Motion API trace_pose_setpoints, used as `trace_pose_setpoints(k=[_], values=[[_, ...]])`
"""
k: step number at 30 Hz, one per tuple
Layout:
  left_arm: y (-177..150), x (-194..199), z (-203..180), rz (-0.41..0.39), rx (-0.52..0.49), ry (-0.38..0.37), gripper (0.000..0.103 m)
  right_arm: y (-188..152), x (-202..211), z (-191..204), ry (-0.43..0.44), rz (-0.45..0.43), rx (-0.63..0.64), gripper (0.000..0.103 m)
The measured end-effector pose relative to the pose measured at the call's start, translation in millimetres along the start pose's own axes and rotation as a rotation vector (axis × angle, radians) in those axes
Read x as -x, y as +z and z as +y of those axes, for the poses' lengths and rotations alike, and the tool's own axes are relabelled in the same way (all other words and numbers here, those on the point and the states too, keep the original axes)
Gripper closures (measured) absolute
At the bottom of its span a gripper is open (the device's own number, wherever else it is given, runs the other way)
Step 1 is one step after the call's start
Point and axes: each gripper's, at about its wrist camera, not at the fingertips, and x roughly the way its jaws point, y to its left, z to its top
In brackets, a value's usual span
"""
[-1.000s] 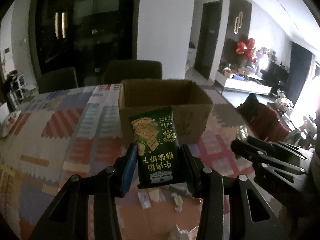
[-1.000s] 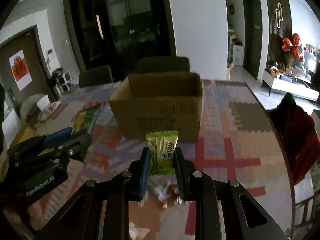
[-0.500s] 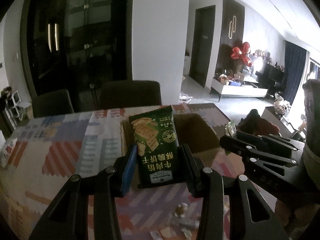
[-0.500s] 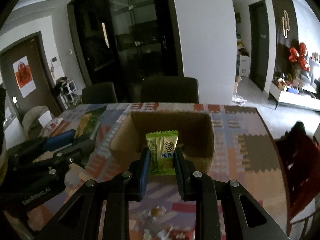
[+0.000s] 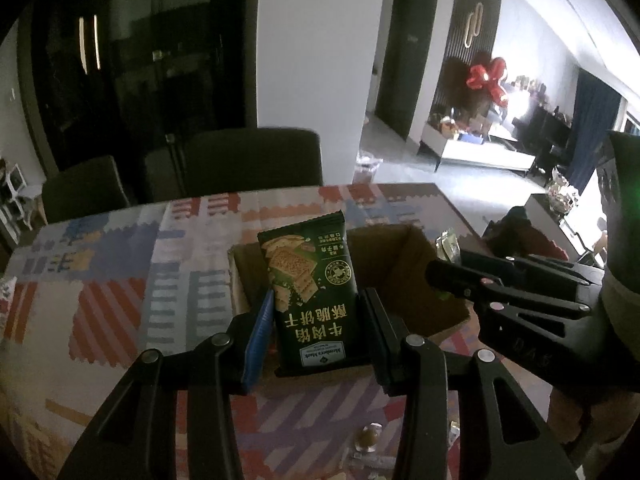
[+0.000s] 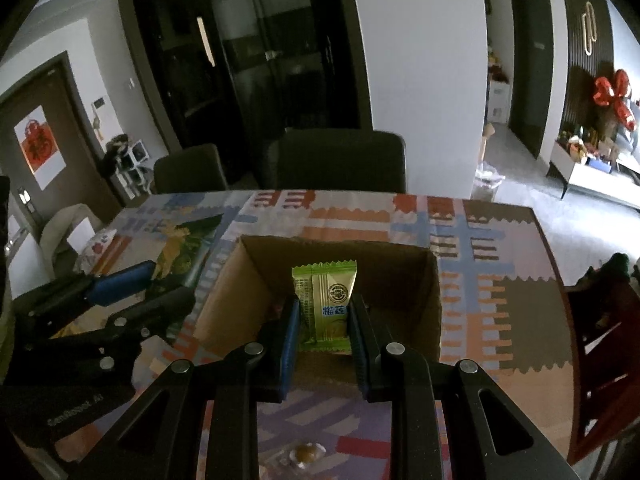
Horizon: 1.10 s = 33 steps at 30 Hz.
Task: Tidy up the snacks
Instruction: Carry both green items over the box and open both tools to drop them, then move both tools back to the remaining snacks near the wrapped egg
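Note:
My left gripper (image 5: 316, 312) is shut on a dark green cracker packet (image 5: 310, 292), held upright above the near left part of an open cardboard box (image 5: 416, 280). My right gripper (image 6: 323, 316) is shut on a light green candy packet (image 6: 325, 304), held over the box's (image 6: 412, 276) open top. The right gripper also shows at the right of the left wrist view (image 5: 444, 264). The left gripper shows at the left of the right wrist view (image 6: 156, 280) with the cracker packet (image 6: 182, 252).
The box stands on a table with a patterned cloth (image 6: 492, 280). Loose wrapped sweets (image 6: 306, 454) lie on the cloth near me. Dark chairs (image 6: 340, 164) stand at the far edge. A red-covered chair (image 6: 600, 320) is at the right.
Both grippers have risen and moved forward with their packets, from in front of the box to above its open top. Both grips are unchanged.

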Motion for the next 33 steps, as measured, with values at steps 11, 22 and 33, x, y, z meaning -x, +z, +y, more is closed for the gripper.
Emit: trace_pose_setpoints(k=[11,22,33], values=[[4.4,-24.9,4.1,0.055,0.014,0.02,0.038,0.8,-30.1,-15.8,-0.046,0.079,-0.047,0.053],[-12.7,17.8,3.8,0.003,0.006,0.069,0.037,-18.6,2.9,-6.0,-0.058,0.051,-0.021,0.053],[-43.8,67.8,0.3,-0.055,-0.022,0.071,0.033,-42.0,44.5,24.0,0.001,-0.009,0.05,0.053]])
